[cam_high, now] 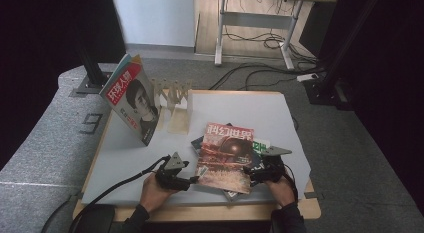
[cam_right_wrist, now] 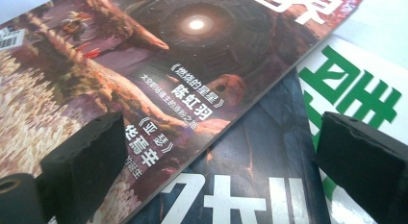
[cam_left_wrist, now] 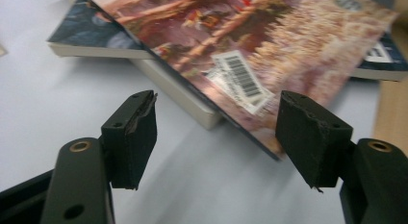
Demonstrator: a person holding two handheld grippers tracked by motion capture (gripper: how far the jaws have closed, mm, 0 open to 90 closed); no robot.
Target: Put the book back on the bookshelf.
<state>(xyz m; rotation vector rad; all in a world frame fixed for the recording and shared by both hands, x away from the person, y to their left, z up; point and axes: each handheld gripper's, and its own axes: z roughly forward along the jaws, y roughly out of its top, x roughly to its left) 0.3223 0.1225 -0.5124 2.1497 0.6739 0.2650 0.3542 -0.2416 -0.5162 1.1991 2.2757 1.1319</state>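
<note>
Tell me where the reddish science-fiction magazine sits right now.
In the high view, the reddish magazine lies flat on top of a stack of books near the table's front edge, right of centre, between the left gripper and the right gripper.

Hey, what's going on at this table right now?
A person sits at the table with a gripper in each hand, either side of a stack of magazines. The left gripper is at the lower left corner of the top red magazine, the right gripper at its right edge. Both jaws stand open, gripping nothing. Another magazine stands upright beside a wooden rack.
</note>
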